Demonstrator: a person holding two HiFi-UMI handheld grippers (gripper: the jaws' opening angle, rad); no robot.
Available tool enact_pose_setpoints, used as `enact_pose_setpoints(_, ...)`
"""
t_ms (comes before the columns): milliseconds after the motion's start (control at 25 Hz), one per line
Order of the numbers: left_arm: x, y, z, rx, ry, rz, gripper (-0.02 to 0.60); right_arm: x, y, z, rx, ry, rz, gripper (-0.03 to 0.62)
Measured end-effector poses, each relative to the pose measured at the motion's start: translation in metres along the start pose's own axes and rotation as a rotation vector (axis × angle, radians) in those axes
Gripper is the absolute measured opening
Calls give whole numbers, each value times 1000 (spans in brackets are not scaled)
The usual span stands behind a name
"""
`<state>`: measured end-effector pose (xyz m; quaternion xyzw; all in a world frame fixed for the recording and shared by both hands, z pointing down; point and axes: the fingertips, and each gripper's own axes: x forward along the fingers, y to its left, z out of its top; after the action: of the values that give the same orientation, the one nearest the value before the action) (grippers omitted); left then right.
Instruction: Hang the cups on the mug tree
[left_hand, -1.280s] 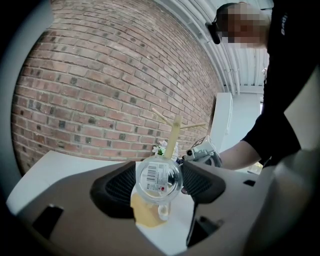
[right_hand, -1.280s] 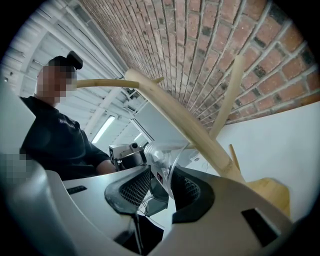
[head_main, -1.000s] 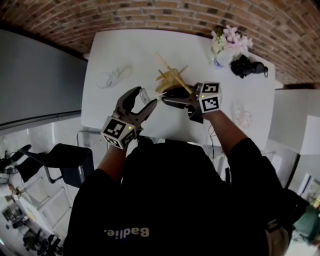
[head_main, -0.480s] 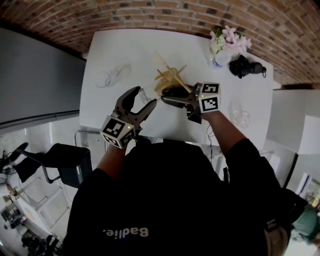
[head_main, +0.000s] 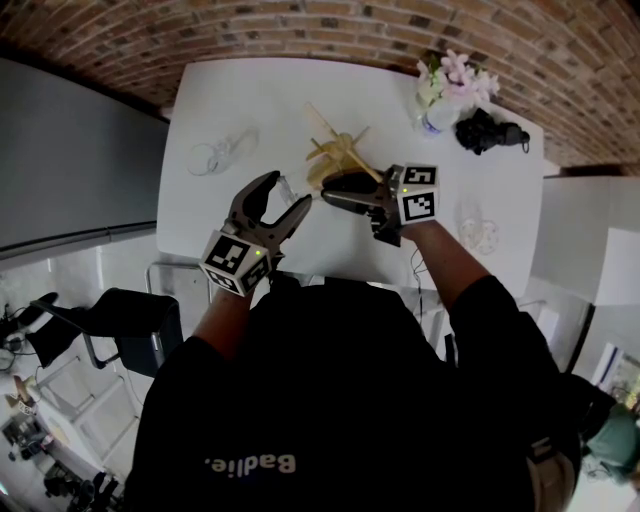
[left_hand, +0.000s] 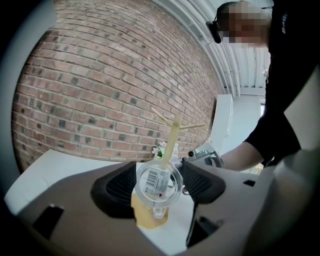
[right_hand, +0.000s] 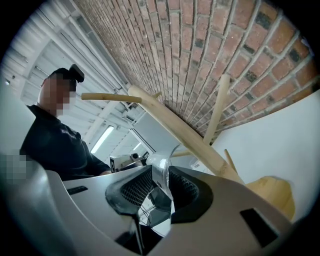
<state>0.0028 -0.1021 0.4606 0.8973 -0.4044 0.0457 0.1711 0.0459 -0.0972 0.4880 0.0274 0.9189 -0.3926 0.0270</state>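
Observation:
A clear glass cup (left_hand: 158, 181) with a barcode sticker on its base lies sideways between the pads of my left gripper (head_main: 287, 196), which grip it from both sides. The wooden mug tree (head_main: 340, 155) stands just behind it on the white table (head_main: 260, 100). My right gripper (head_main: 325, 195) reaches in from the right, level, and meets the same cup. Its jaws have just been closing, and in the right gripper view a glass edge of the cup (right_hand: 161, 170) sits pinched between the two pads. The tree's bare pegs (right_hand: 107, 97) rise above the jaws.
A second clear cup (head_main: 213, 157) lies on the table's left side. Another glass item (head_main: 478, 232) sits to the right. At the back right stand a vase of flowers (head_main: 448, 85) and a black object (head_main: 487, 132). The brick wall runs behind the table.
Both hands and the cup keep their places in front of the tree. The right gripper's jaws look slightly narrower around the cup's edge.

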Motion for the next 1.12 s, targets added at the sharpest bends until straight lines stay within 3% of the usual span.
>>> enact_pose_setpoints(560, -1, -9, 27, 68, -43, 20, 281, -1, 5, 4, 199, -139, 154, 114)
enact_pose_setpoints(1120, -1, -8, 9, 129, -15, 45, 282, 0, -7, -6, 203, -10, 82, 163)
